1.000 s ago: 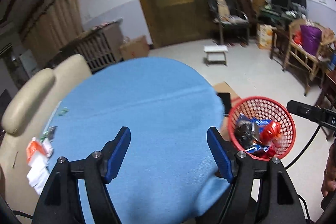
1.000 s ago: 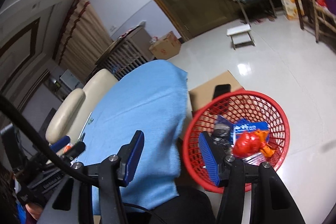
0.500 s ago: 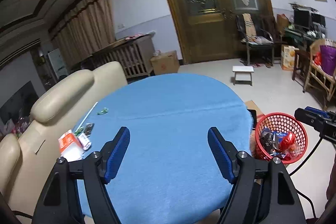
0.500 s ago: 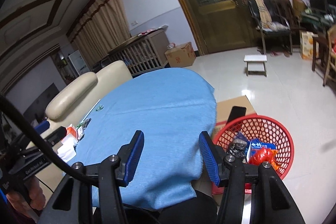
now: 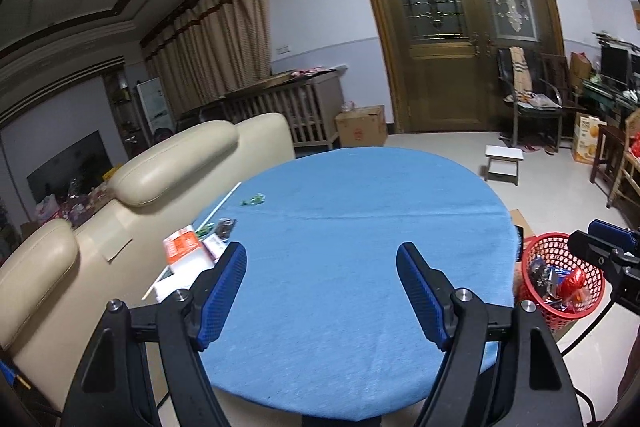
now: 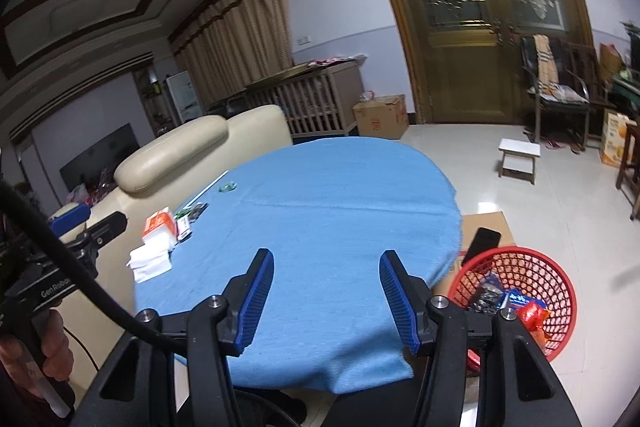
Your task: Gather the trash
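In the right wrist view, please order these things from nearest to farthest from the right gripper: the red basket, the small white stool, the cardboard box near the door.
From the right gripper:
1. Red basket, on the floor just to the right of the fingers, beside the blue table.
2. Small white stool, farther out on the floor, right of the table.
3. Cardboard box, at the far wall left of the door.

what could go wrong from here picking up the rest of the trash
The wrappers and papers sit at the cloth's edge by the sofa; a nudge may tip them off. The basket stands across the table, so carried pieces might drop. The cable could drag the papers.
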{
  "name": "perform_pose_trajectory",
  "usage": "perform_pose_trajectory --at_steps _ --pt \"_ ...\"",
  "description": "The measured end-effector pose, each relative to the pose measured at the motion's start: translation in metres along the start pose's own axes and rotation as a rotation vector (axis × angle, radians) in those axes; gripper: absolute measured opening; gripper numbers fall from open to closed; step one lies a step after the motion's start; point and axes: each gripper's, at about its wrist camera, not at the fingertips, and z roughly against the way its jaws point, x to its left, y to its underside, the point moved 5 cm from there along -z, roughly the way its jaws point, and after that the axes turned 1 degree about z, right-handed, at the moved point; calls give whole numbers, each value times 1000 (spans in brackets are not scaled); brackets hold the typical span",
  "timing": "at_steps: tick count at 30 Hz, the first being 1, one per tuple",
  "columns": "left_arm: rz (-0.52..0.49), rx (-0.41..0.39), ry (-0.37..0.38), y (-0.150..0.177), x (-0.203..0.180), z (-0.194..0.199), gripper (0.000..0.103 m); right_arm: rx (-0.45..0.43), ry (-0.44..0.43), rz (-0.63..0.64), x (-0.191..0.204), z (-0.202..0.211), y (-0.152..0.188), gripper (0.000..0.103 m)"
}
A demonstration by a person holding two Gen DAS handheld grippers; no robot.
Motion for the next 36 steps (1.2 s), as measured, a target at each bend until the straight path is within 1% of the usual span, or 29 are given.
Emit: perform_pose_trajectory --at_steps 13,22,26,28,29,30,32,36 --pt "76 7 -86 13 52 12 79 17 -73 93 67 -11 3 59" --pt "124 11 -131 21 80 22 79 14 -39 95 92 -21 -8 59" --pt "143 7 -153 22 92 27 79 11 -37 119 108 -24 -15 59" --pt "150 2 -164 21 97 31 81 1 -45 140 119 -23 -17 60" --pt "154 -3 -173 22 101 33 87 -4 -47 150 124 -22 -17 60" --pt "158 -12 -183 22 103 36 90 -8 -47 158 128 -22 -17 60" --pt "161 -23 -201 22 107 42 90 -22 -46 188 138 -18 -15 61" --pt "167 -32 -210 22 114 49 90 -33 -48 218 151 -13 -9 62"
